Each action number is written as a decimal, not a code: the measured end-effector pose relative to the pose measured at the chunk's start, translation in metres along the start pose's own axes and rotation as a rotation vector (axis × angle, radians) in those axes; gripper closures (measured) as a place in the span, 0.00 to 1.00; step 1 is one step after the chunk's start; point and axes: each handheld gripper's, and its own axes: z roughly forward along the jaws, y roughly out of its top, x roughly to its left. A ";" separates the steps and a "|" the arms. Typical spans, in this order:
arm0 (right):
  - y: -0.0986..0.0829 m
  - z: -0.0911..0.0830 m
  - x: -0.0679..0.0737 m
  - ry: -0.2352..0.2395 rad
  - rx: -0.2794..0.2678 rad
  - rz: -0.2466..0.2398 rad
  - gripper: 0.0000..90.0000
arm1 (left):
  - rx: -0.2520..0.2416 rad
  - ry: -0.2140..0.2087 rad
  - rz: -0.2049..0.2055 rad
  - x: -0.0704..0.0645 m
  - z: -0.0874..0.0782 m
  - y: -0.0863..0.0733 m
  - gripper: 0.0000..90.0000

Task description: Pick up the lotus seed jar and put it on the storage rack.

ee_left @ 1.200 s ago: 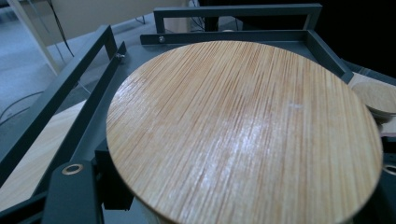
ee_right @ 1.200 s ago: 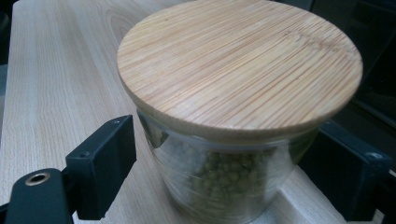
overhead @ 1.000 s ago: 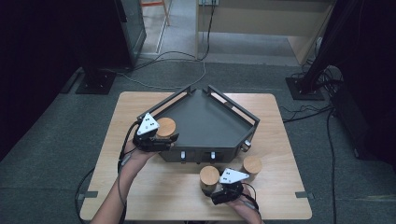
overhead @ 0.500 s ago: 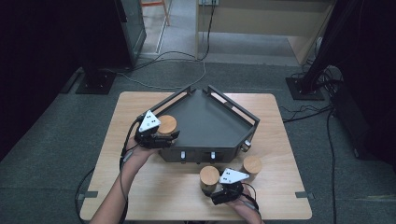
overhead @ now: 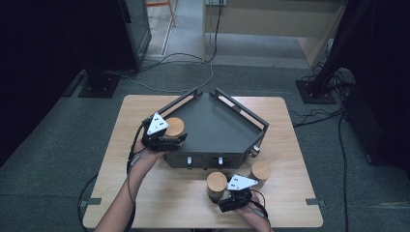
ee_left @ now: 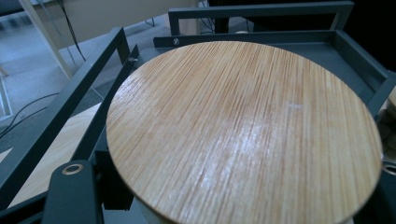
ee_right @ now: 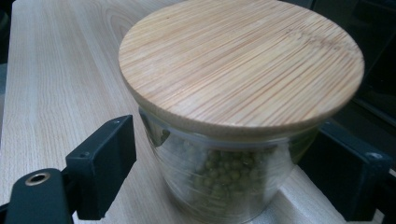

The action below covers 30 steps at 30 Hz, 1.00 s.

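A glass jar with a round bamboo lid [overhead: 174, 126] hangs over the left rail of a dark metal tray [overhead: 217, 128]. My left gripper [overhead: 175, 137] is shut on this jar, and its lid [ee_left: 243, 126] spreads wide just above my jaws. A second jar [overhead: 216, 183], with green beans inside [ee_right: 219, 172], stands on the wooden table in front of the tray. My right gripper [overhead: 221, 194] is shut on it, with one black pad [ee_right: 105, 163] pressed against each side of the glass.
A third bamboo-lidded jar [overhead: 261, 170] stands on the table right of the right gripper, near the tray's front right corner. The tray has raised rails [ee_left: 70, 107] around a flat floor. Cables lie on the floor beyond the table [overhead: 145, 179].
My left gripper has carried its jar a little farther in over the tray's left rail. The right gripper and its jar have stayed in place.
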 end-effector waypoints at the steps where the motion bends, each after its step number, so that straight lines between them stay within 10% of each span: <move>1: 0.000 0.000 0.000 -0.001 0.000 -0.002 0.15 | -0.002 -0.001 -0.006 0.001 0.000 -0.001 0.28; 30: 0.000 0.000 0.000 0.000 0.001 -0.001 0.15 | 0.008 -0.001 -0.010 0.006 0.019 -0.017 0.28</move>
